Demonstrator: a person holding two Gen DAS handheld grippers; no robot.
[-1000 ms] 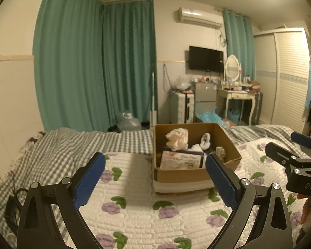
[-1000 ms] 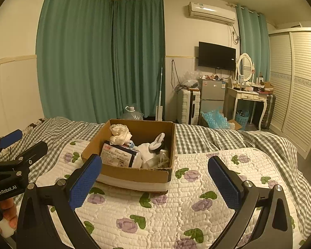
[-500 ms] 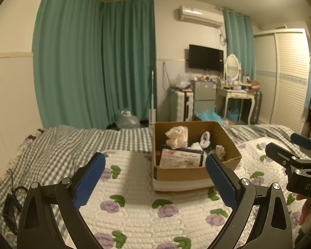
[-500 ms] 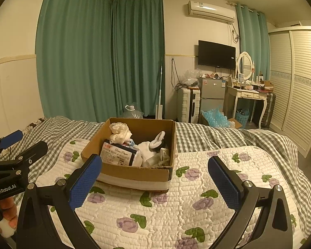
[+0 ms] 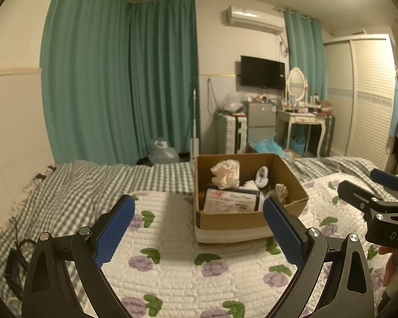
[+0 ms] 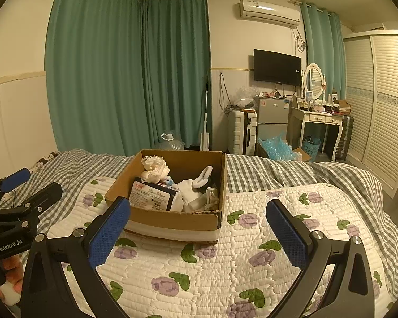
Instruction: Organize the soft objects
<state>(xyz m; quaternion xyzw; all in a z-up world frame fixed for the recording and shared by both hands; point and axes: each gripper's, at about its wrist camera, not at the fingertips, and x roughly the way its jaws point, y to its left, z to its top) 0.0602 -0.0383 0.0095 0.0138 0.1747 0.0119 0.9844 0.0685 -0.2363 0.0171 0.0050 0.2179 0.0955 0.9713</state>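
1. Cardboard box [image 5: 252, 214] is sitting on the floral quilt [image 5: 172, 265] of the bed, and every place below is relative to this box.
2. Inside the box soft things are lying in a heap: a cream lacy bundle [image 5: 225, 176] at the back left, a white plush slipper [image 5: 262, 177] at the back right, a dark packet with a printed label [image 5: 230, 201] along the near wall, and white cloth [image 6: 191, 193] beside it.
3. Left claw [image 5: 199, 228] is hovering short of the box's near wall, fingers spread wide, holding nothing.
4. Right claw [image 6: 199, 228] is hovering near the box's front right corner, also spread wide and empty.
5. Change over the last second: very little. Both views are sitting a touch further back and lower than a second ago, so the box is reading slightly smaller; its contents are lying the same and neither claw has closed.
6. Meaning for the task: nothing is being gripped or moved right now. The soft things are gathered in the box with none showing loose on the quilt, which fits either a finished tidy-up into the box or a sort-out of the box yet to come; these views are not settling which.
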